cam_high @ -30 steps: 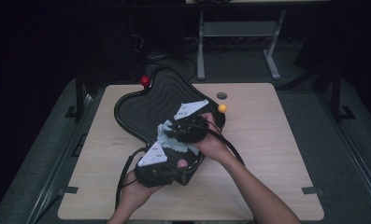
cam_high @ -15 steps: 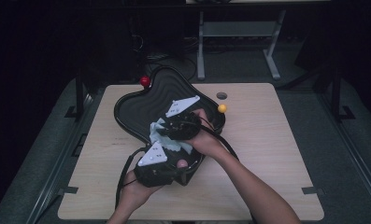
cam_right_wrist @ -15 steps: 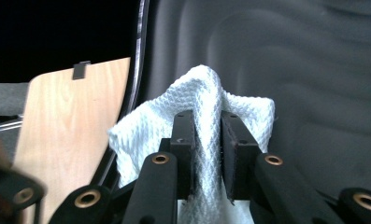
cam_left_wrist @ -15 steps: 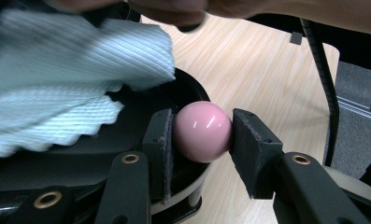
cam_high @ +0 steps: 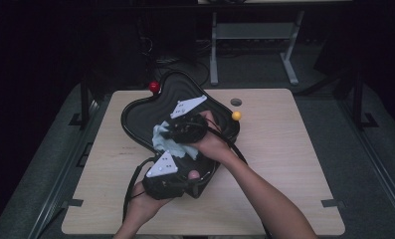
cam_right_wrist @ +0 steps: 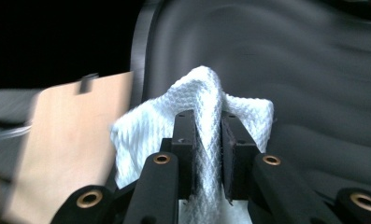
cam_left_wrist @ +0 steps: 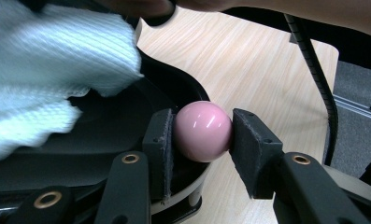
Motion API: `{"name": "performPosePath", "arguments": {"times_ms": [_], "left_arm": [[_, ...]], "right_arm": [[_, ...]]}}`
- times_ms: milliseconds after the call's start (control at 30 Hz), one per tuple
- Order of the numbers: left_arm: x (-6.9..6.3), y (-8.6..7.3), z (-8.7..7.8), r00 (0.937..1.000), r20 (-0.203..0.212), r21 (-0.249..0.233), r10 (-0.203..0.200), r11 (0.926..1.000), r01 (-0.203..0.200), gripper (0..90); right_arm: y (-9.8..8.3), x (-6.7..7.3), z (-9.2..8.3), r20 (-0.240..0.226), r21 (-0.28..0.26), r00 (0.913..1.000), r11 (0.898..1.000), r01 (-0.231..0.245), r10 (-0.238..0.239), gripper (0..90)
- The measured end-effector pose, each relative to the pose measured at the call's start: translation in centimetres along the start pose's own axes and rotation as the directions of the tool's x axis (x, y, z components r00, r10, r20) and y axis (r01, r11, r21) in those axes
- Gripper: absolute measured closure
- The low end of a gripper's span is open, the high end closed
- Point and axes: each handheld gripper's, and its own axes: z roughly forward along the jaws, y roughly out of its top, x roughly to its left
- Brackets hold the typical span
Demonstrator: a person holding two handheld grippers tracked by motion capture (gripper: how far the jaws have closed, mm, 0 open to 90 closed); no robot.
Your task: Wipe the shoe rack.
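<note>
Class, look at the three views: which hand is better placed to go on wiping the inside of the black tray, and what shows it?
Right. The right gripper pinches the white cloth over the black tray. The left gripper is occupied, clamping the pink ball at the rim.

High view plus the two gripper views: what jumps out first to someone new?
The pink ball on the black tray's rim, clamped between the left gripper's jaws. Then the pale cloth pinched in the right gripper over the tray's ridged floor, mid-table.
</note>
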Motion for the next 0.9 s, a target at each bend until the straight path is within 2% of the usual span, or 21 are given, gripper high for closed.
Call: {"name": "performPosePath", "arguments": {"times_ms": [33, 67, 133, 200, 267, 300, 367, 400, 433, 467, 533, 600, 633, 667, 700, 733, 833, 867, 900], "left_arm": [[0.0, 0.0, 0.0, 1.0, 0.0, -0.001, -0.001, 1.0, 0.001, 60.0], [0.0, 0.0, 0.0, 1.0, -0.001, 0.0, 0.002, 1.0, -0.002, 60.0], [0.0, 0.0, 0.0, 1.0, 0.0, 0.0, 0.001, 1.0, -0.001, 60.0], [0.0, 0.0, 0.0, 1.0, 0.003, -0.001, 0.001, 1.0, -0.001, 60.0], [0.1, 0.0, 0.0, 1.0, 0.008, 0.0, 0.003, 1.0, -0.003, 60.0], [0.2, 0.0, 0.0, 0.9999, 0.01, 0.0, 0.003, 1.0, -0.003, 60.0], [0.1, 0.0, 0.0, 1.0, 0.007, 0.002, 0.006, 1.0, -0.006, 60.0], [0.1, 0.0, -0.1, 1.0, 0.003, 0.005, 0.007, 1.0, -0.007, 60.0], [0.1, 0.0, -0.1, 1.0, 0.003, 0.005, 0.007, 1.0, -0.007, 60.0], [0.1, 0.0, -0.1, 1.0, 0.003, 0.003, 0.006, 1.0, -0.006, 60.0], [0.0, 0.0, -0.1, 1.0, 0.001, 0.003, 0.007, 1.0, -0.007, 60.0], [0.0, 0.0, -0.1, 1.0, 0.003, 0.004, 0.003, 1.0, -0.003, 60.0], [0.0, 0.0, -0.1, 1.0, 0.003, 0.004, 0.004, 1.0, -0.004, 60.0], [0.1, 0.0, -0.1, 1.0, 0.007, 0.004, 0.005, 1.0, -0.005, 60.0], [0.1, 0.0, -0.1, 1.0, 0.007, 0.004, 0.005, 1.0, -0.005, 60.0], [0.1, 0.0, -0.1, 1.0, 0.005, 0.003, 0.007, 1.0, -0.007, 60.0], [0.1, 0.0, -0.1, 1.0, 0.004, 0.004, 0.006, 1.0, -0.006, 60.0], [0.1, 0.0, -0.1, 1.0, 0.002, 0.003, 0.006, 1.0, -0.006, 60.0], [0.1, 0.0, -0.1, 1.0, 0.002, 0.003, 0.006, 1.0, -0.006, 60.0]], "right_arm": [[0.0, 0.0, 0.0, 0.0, 0.0, 1.0, 1.0, 0.0, 0.0, 78.2], [0.0, -1.0, -0.1, 0.044, -0.007, 0.9983, 0.999, -0.039, 0.039, 78.3], [0.0, -1.1, -0.1, 0.036, -0.009, 0.9982, 0.999, -0.047, 0.048, 78.3], [0.2, -0.4, 0.0, 0.043, -0.002, 0.9989, 1.0, -0.017, 0.017, 77.6], [0.5, 0.6, 0.4, -0.02, -0.006, 0.9997, 1.0, 0.014, -0.014, 77.5], [1.0, 1.5, 0.8, -0.03, -0.002, 0.9981, 0.999, 0.054, -0.054, 77.5], [1.2, 1.5, 0.9, -0.03, 0.004, 0.9975, 0.998, 0.064, -0.063, 77.5], [1.6, 0.8, 1.0, 0.007, -0.001, 0.9988, 0.999, 0.048, -0.048, 77.5], [1.6, 0.8, 1.0, 0.007, -0.001, 0.9988, 0.999, 0.048, -0.048, 77.5], [1.8, -0.5, 1.0, 0.024, -0.008, 0.9997, 1.0, 0.003, -0.003, 78.1], [1.9, -0.8, 0.9, 0.042, -0.008, 0.9991, 1.0, -0.005, 0.006, 78.1], [2.0, -0.8, 1.0, 0.041, -0.007, 0.9991, 1.0, -0.011, 0.011, 77.9], [2.1, -0.4, 1.1, 0.025, -0.006, 0.9997, 1.0, 0.001, -0.001, 77.8], [2.3, 0.8, 1.5, -0.015, -0.005, 0.999, 0.999, 0.042, -0.042, 77.3], [2.3, 0.8, 1.5, -0.015, -0.005, 0.999, 0.999, 0.042, -0.042, 77.3], [2.6, 1.4, 1.7, -0.029, 0.006, 0.9967, 0.997, 0.076, -0.076, 77.5], [2.7, 0.9, 1.7, -0.015, -0.005, 0.9981, 0.998, 0.06, -0.06, 77.7], [2.7, -0.3, 1.7, 0.02, -0.018, 0.9997, 1.0, 0.017, -0.017, 78.2], [2.7, -0.3, 1.7, 0.02, -0.018, 0.9997, 1.0, 0.017, -0.017, 78.2]]}}
